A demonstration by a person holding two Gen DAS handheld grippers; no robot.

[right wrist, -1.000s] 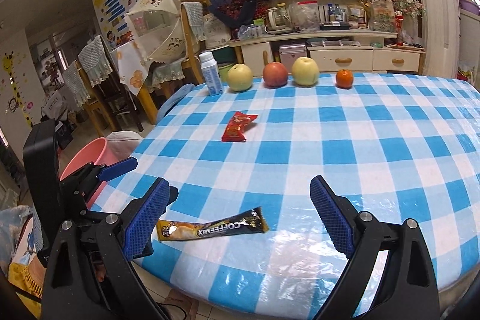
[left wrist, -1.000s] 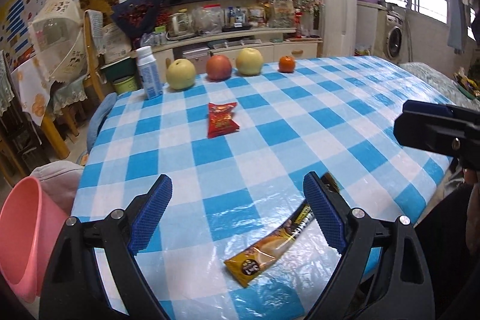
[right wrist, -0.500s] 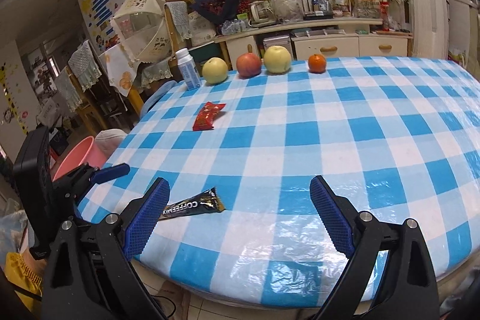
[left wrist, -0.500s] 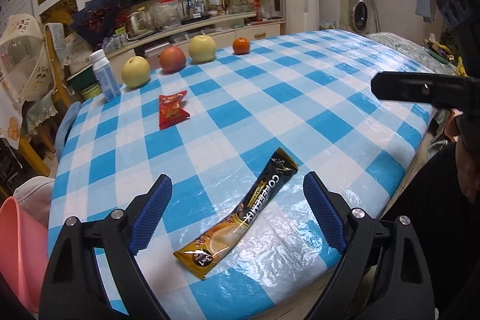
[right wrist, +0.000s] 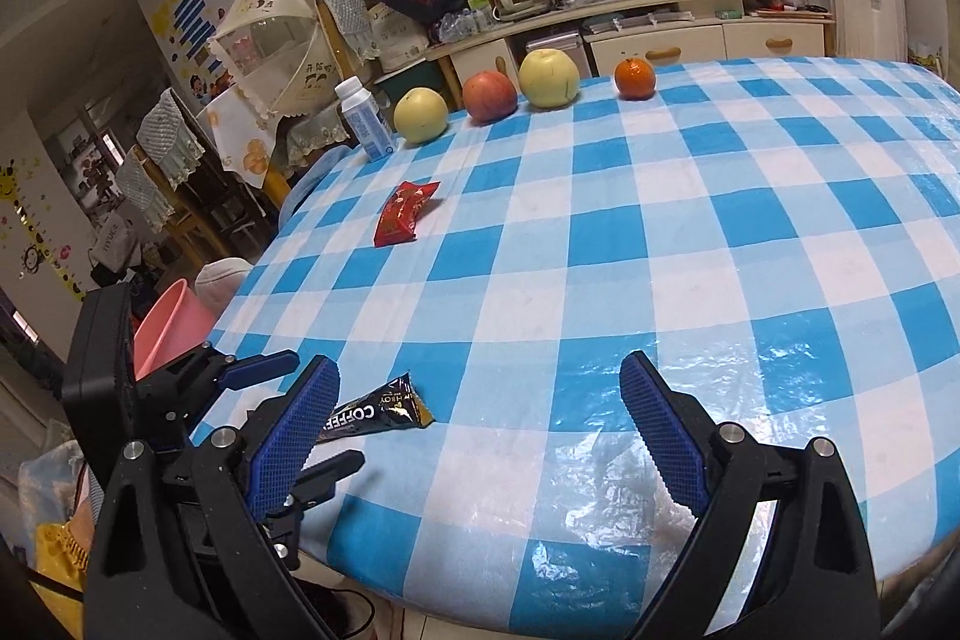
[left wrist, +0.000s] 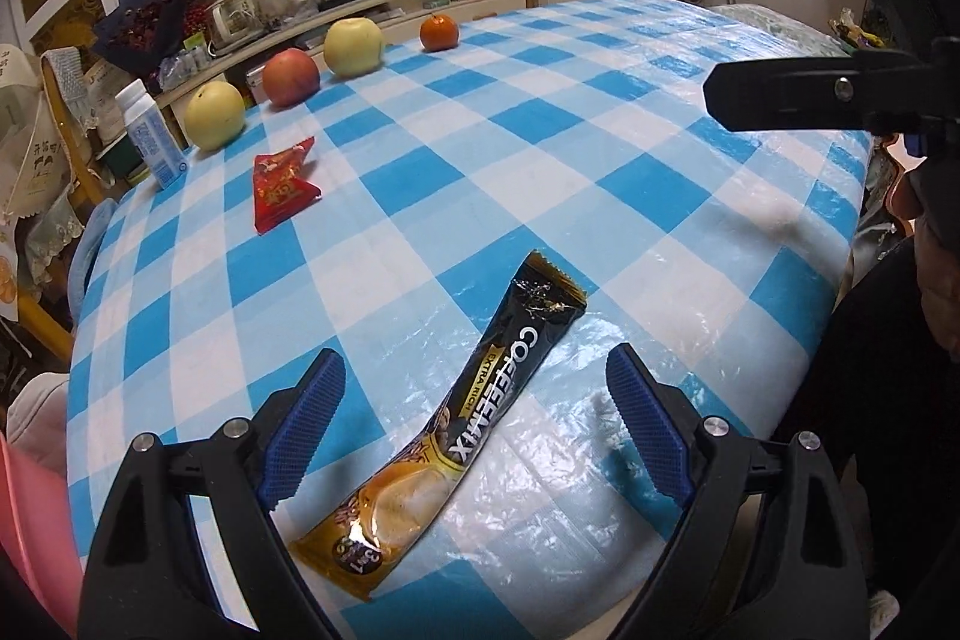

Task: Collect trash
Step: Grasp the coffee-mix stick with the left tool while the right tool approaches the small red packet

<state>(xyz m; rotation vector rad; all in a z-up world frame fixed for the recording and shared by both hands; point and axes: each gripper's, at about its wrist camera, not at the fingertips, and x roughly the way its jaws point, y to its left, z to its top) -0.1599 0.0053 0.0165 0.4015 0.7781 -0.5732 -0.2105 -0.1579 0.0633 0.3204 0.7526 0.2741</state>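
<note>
In rt view, coffee sachet (right wrist: 384, 409) half-hidden behind pad; both claws, left (left wrist: 474, 418), right (right wrist: 480, 418), wide, empty.

The right hand-held gripper's finger (right wrist: 288, 442) hides the coffee sachet's (right wrist: 384, 409) near end.

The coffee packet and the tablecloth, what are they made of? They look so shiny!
The coffee packet looks like thin plastic or foil film: glossy, printed, with crinkled glints near its torn-looking black end. The tablecloth looks like a blue and white checked sheet under clear plastic, or printed plastic itself; it shows wrinkly white glare near the table's edge. I can't tell which.
</note>
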